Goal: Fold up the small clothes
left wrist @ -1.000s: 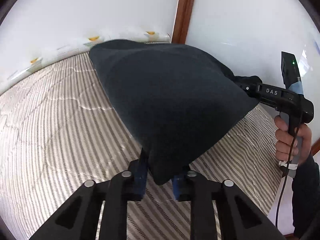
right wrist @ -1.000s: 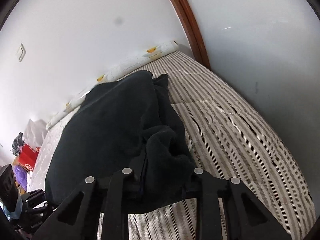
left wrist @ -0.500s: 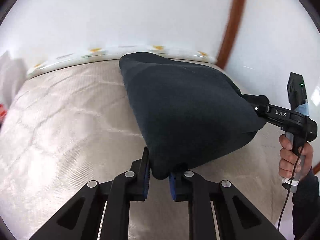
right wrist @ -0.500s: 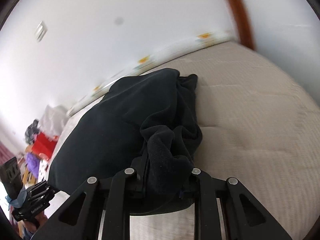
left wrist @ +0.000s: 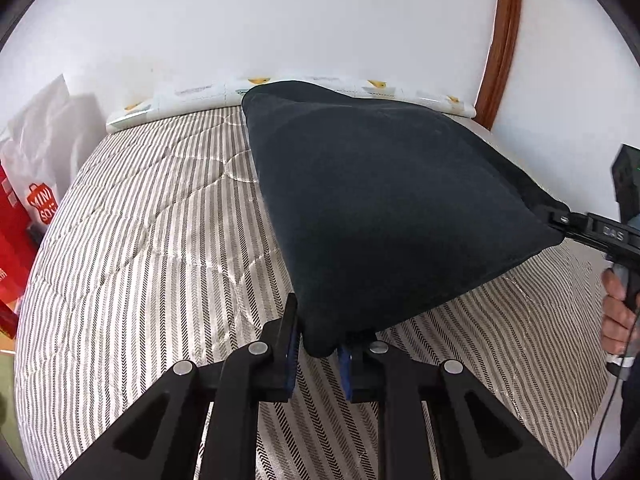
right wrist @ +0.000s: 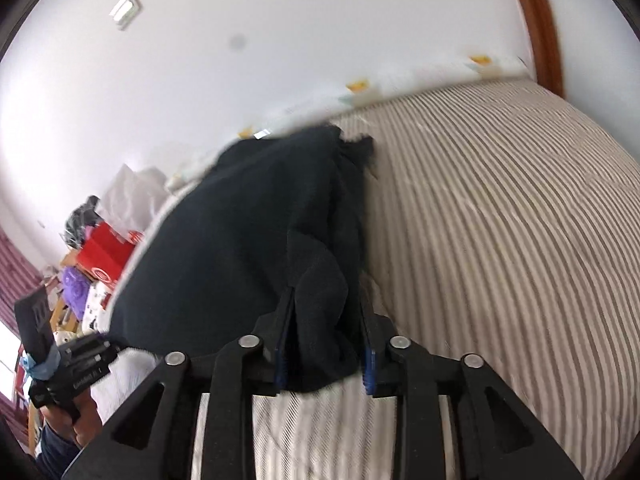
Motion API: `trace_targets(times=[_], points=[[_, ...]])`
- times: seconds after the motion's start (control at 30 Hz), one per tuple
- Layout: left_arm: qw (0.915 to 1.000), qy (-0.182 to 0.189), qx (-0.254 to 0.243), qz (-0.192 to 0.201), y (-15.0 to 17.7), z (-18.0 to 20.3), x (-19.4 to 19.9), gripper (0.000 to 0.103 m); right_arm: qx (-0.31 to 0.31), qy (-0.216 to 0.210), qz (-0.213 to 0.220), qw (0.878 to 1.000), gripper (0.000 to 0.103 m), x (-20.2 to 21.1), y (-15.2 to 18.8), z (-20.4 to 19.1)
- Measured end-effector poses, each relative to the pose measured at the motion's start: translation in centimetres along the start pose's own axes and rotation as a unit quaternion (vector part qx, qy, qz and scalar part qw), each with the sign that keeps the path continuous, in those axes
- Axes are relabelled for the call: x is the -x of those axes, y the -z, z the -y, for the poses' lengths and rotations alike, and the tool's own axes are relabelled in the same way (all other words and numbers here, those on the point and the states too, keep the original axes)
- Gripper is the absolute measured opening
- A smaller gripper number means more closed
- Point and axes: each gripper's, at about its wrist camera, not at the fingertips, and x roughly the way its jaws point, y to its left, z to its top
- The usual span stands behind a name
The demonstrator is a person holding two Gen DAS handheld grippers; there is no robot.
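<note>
A dark navy garment (left wrist: 380, 208) hangs stretched over the striped bed (left wrist: 140, 240) between my two grippers. My left gripper (left wrist: 320, 332) is shut on its near corner, and the cloth hides the right fingertip. In the left wrist view my right gripper (left wrist: 560, 218) pinches the far corner, with a person's hand (left wrist: 616, 312) on its handle. In the right wrist view a bunched fold of the garment (right wrist: 256, 240) fills my right gripper (right wrist: 325, 312). Its jaws are opening, but the cloth still hangs from the pads. My left gripper (right wrist: 116, 346) shows at lower left.
A red shopping bag (left wrist: 24, 216) and a white plastic bag (left wrist: 44, 128) stand left of the bed. A rolled white printed pad (left wrist: 192, 94) lies along the wall. A wooden door frame (left wrist: 500, 40) is at the right. Boxes and bags (right wrist: 108, 256) are piled beyond the bed.
Both grippers carried the stretched garment sideways over the bed. The door frame slid to the right in both views and the bags came into sight on the left. Both still hold cloth.
</note>
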Motion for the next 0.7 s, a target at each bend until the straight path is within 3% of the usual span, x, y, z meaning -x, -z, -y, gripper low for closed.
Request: trace_targets(times=[0.13,0.2,0.43,0.5,0.6,0.7], points=[[0.9996,0.017,0.021,-0.010,0.0,-0.7,0.9,0.019,0.044,0.030,0.040,0.998,0.033,2.7,-1.3,-2.1],[0.9996,0.015,0.024,-0.009,0.5,-1.0,2.0,0.026,0.055,0.028,0.049,0.997,0.034,2.4,-2.5,-2.8],[0.9996,0.019,-0.004,0.019,-0.7,-0.1,4.7,0.032,0.022,0.033,0.002,0.999,0.034,-3.4,-4.7,-2.0],[0.9993,0.015,-0.016,0.030,-1.9,0.5,4.4,0.034,0.009,0.022,-0.011,1.000,0.009,-4.5,-4.6,-1.4],[0.9994,0.012,-0.017,0.027,-3.4,0.9,2.9,0.034,-0.001,0.008,0.024,1.000,0.007,-3.0,-4.0,-0.5],[0.9997,0.020,-0.008,0.011,-3.6,0.6,0.9,0.036,0.002,0.024,0.014,1.000,0.007,-3.0,-3.1,-0.2]])
